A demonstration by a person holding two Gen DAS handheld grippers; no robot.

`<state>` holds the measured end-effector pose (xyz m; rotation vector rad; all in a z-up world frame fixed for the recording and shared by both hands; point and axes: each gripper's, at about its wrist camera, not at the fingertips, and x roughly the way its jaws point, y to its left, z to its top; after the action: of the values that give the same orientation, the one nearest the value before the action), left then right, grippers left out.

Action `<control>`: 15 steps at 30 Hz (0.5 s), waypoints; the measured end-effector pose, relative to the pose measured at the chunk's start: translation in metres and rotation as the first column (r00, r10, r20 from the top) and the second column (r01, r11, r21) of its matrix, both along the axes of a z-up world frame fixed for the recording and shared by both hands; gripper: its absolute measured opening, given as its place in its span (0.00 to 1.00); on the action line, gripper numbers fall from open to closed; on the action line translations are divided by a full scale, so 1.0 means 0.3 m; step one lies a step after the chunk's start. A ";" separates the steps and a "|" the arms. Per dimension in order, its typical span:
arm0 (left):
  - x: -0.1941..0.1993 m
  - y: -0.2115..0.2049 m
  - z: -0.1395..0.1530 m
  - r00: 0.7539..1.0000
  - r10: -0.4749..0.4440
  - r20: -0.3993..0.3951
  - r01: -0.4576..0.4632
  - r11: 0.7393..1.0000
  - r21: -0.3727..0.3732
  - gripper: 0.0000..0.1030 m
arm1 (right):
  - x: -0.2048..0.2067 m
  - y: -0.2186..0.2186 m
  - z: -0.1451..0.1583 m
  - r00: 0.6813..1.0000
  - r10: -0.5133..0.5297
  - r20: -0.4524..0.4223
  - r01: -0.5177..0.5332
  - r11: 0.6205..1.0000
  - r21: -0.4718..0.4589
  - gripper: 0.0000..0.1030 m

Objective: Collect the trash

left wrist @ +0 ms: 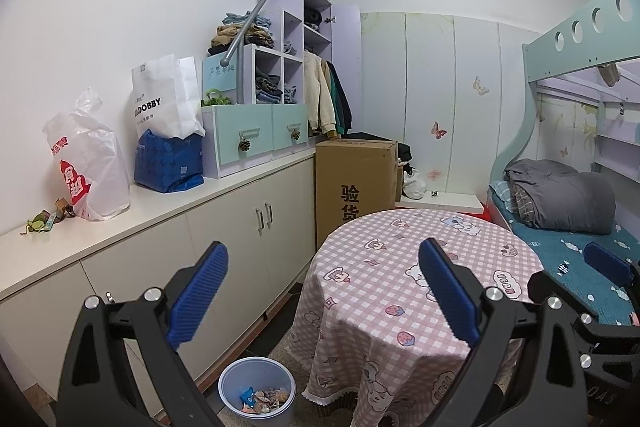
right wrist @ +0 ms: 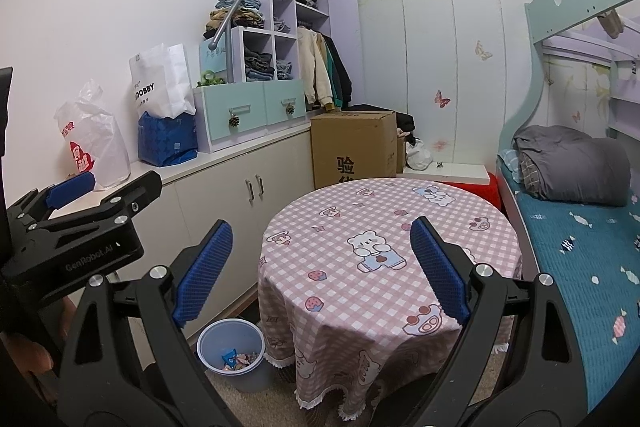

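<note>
Left wrist view: left gripper point(left wrist: 323, 291) and right gripper point(right wrist: 322, 269) jaws wide apart, empty.

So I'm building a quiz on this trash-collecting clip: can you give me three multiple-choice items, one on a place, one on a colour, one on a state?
1. Where does the trash bin stand?
A. On the floor beside the round table
B. On the bed
C. On the cabinet counter

2. What colour are the pads on the left gripper fingers?
A. Red
B. Blue
C. Green

3. What state is the right gripper in?
A. Shut on a wrapper
B. Shut, holding nothing
C. Open, holding nothing

Answers:
1 A: the bin sits on the floor between the table and the cabinet doors, wrappers inside.
2 B: both ribbed pads show blue.
3 C: its fingers stand wide apart with only the tablecloth seen between them.
</note>
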<state>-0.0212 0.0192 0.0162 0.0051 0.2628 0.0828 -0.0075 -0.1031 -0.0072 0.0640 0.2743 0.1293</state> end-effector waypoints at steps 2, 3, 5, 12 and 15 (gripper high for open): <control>0.001 0.001 -0.001 1.000 0.000 -0.002 0.000 1.000 0.001 0.92 | 0.003 -0.001 -0.004 1.000 0.002 -0.002 -0.002 1.000 -0.001 0.86; 0.001 0.001 -0.001 1.000 0.001 -0.002 -0.001 1.000 0.002 0.92 | 0.003 -0.002 -0.005 1.000 0.001 -0.002 -0.001 1.000 0.000 0.86; 0.005 -0.001 -0.003 1.000 0.002 -0.003 -0.002 1.000 0.002 0.91 | 0.005 -0.001 -0.006 1.000 0.003 -0.004 -0.003 1.000 0.000 0.86; 0.006 0.000 -0.005 1.000 0.002 -0.002 -0.002 1.000 0.002 0.92 | 0.009 -0.002 -0.009 1.000 0.004 -0.005 -0.004 1.000 0.001 0.86; 0.007 0.003 -0.009 1.000 0.004 -0.005 -0.004 1.000 0.000 0.92 | 0.009 -0.004 -0.010 1.000 0.005 -0.006 -0.005 1.000 0.003 0.86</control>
<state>-0.0190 0.0203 0.0136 0.0044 0.2673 0.0863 -0.0049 -0.1043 -0.0103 0.0664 0.2800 0.1340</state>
